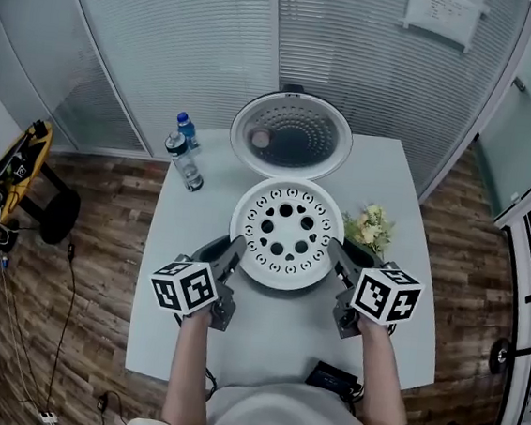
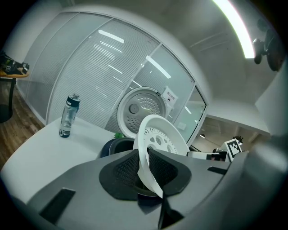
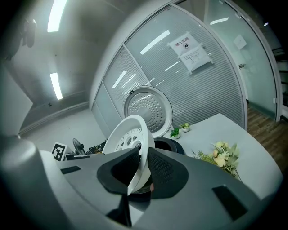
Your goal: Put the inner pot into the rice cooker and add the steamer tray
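1. Nearest the person, the left gripper (image 1: 232,252) and right gripper (image 1: 339,254) each clamp an opposite edge of the white round perforated plastic steamer tray (image 1: 287,228), above the dark round rice cooker body (image 2: 112,146).
2. Its thin, smooth rim sits between small meshed pads. If the 2 grippers lower unevenly, it could tilt, slip or seat crooked.
3. Beyond, the dimpled metal-lined open lid (image 1: 293,132) stands upright, with 2 clear plastic bottles (image 1: 184,159) to its left.

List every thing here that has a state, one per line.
steamer tray, held up at opposite rims
rice cooker lid, open
water bottle, upright, capped
left gripper, shut on steamer tray
right gripper, shut on steamer tray
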A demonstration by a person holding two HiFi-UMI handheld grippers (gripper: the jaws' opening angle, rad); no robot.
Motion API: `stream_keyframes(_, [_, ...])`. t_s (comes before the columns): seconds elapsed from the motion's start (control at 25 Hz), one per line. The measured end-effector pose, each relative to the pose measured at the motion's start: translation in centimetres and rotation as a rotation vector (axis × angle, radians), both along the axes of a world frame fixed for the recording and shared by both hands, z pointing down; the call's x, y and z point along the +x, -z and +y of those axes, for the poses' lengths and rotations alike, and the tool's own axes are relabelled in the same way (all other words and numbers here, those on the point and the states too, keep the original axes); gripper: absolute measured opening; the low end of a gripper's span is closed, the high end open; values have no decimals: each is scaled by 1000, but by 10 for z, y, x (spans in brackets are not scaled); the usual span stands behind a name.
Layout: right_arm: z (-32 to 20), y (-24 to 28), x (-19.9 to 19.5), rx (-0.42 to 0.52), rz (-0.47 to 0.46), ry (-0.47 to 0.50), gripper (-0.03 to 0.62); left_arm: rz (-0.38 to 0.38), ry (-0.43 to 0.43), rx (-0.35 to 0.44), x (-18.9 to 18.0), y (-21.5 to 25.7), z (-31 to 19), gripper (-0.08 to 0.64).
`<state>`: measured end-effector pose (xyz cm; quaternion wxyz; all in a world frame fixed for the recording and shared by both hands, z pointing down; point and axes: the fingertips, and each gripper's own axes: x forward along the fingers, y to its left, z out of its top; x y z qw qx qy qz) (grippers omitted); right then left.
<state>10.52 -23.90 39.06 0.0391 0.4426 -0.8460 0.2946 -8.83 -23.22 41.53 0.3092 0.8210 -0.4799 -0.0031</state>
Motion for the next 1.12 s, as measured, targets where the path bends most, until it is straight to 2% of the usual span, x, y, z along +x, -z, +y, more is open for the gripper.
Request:
stream_keyframes(0.4, [-19,-17,-5,-27,22,-18,75,2,-14,-30,-5,-19,-20,69])
stream_keyframes(1.12, [-26,-37,-5,-47,39,-30,75,-42,-28,-44,-5,-34,-29,71])
